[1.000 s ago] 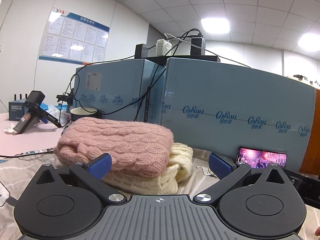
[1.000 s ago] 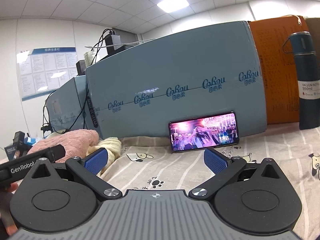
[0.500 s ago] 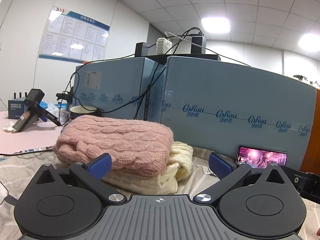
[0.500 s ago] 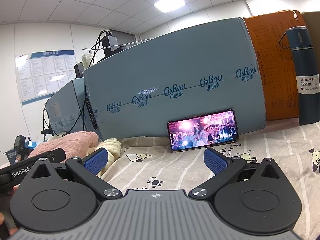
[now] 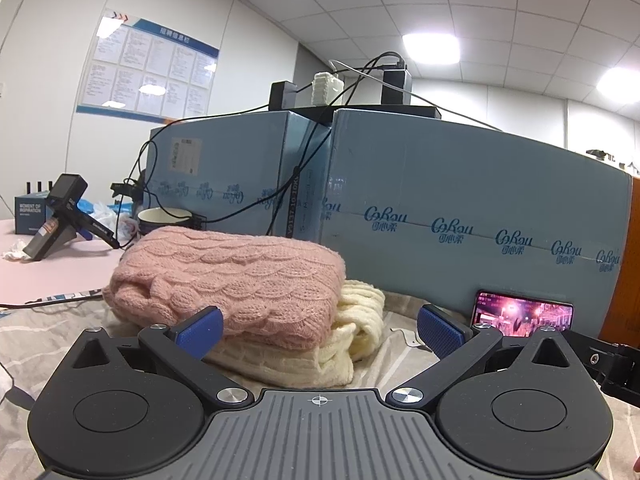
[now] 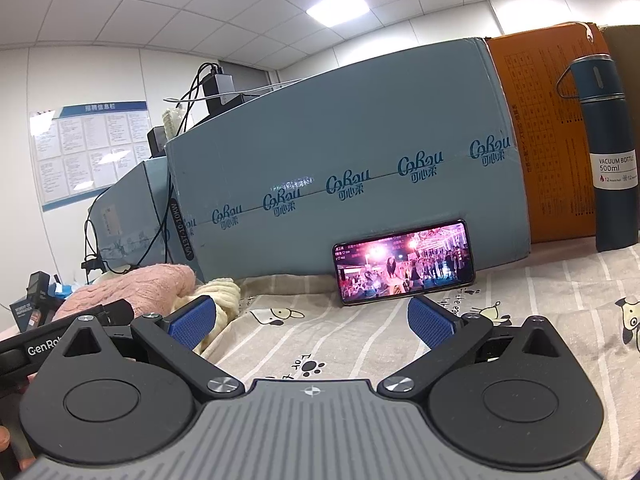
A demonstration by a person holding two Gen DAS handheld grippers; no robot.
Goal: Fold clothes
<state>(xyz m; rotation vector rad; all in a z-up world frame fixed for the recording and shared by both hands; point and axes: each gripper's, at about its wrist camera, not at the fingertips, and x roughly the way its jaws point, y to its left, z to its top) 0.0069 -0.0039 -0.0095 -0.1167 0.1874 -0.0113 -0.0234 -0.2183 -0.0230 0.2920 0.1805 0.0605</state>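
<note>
A folded pink knit sweater (image 5: pixel 232 280) lies on top of a folded cream knit sweater (image 5: pixel 320 356) on the printed bed sheet (image 5: pixel 52 332). My left gripper (image 5: pixel 318 330) is open and empty, just in front of the stack. In the right wrist view the pink sweater (image 6: pixel 136 284) and cream sweater (image 6: pixel 220 292) sit at the left. My right gripper (image 6: pixel 310 322) is open and empty above the sheet (image 6: pixel 328 340), right of the stack.
Large blue cardboard boxes (image 5: pixel 460 216) stand behind the sheet with cables over them. A phone (image 6: pixel 404 262) playing video leans on the box. A dark vacuum bottle (image 6: pixel 608 148) and orange box (image 6: pixel 548 132) stand right. A handheld device (image 5: pixel 60 216) lies on the pink table at left.
Both grippers stay open. The right wrist view has swung slightly left and tilted; the left view has barely shifted.
</note>
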